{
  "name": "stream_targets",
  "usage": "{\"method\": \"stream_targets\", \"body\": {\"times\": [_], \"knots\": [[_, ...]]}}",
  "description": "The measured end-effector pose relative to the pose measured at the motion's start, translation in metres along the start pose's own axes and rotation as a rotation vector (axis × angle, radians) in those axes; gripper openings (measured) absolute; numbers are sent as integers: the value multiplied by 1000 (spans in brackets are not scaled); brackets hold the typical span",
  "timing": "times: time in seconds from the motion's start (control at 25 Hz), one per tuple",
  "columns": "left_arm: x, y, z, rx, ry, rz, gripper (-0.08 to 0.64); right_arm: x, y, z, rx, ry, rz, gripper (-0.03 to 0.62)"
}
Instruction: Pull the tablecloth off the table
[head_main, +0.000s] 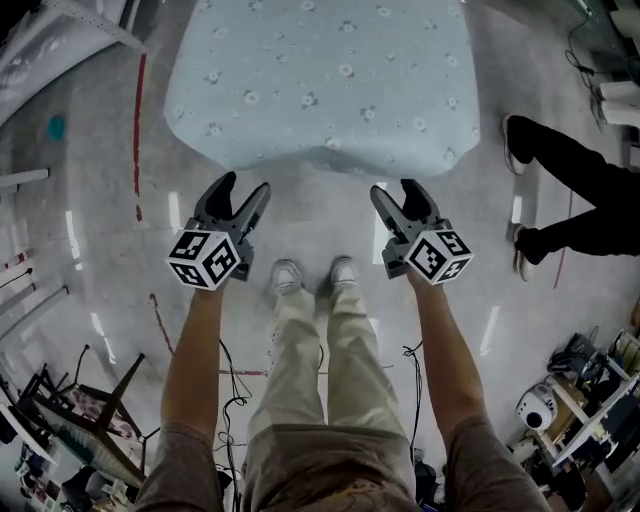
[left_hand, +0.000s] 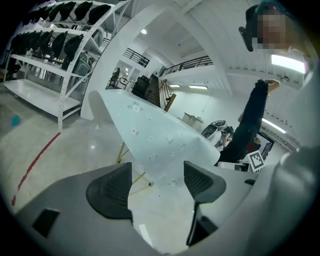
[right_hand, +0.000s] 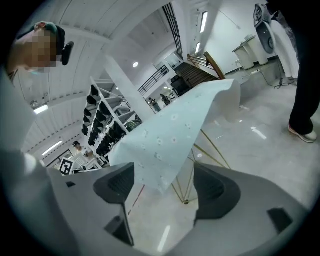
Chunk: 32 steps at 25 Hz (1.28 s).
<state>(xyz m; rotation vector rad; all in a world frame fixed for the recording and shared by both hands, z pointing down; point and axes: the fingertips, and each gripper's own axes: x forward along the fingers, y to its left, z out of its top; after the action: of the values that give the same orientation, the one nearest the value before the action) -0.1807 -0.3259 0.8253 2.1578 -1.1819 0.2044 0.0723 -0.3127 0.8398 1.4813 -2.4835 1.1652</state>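
Note:
A pale blue tablecloth with small flower prints covers the table and hangs over its near edge. My left gripper is open just below that edge, near the left corner, and touches nothing. At the same height near the right corner, my right gripper is open too. In the left gripper view the tablecloth hangs ahead of the left gripper, beyond the spread pads. The right gripper view shows a drooping corner of the tablecloth ahead of the right gripper, with thin gold table legs underneath.
A person in black trousers stands to the right of the table. A red line runs along the floor at the left. My own shoes are just short of the table. Cables and equipment clutter the lower corners. Shelving racks stand far left.

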Motion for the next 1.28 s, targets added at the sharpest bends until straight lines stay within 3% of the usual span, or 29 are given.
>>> {"method": "stream_targets", "body": {"times": [0.2,0.4,0.8,1.12,1.28], "knots": [[8,15,-11,2,5,-18,322,9,-11,-10,24,-7,11,360],[25,11,2,-17,-46,-100,324,18,-15,-4,26,-21,51,364],[52,4,12,62,-52,-196,322,39,-11,2,6,-38,94,353],[55,-9,20,61,-82,-239,319,45,-3,6,36,-91,99,280],[51,-10,20,40,-92,-248,268,48,1,7,16,-82,87,244]]}}
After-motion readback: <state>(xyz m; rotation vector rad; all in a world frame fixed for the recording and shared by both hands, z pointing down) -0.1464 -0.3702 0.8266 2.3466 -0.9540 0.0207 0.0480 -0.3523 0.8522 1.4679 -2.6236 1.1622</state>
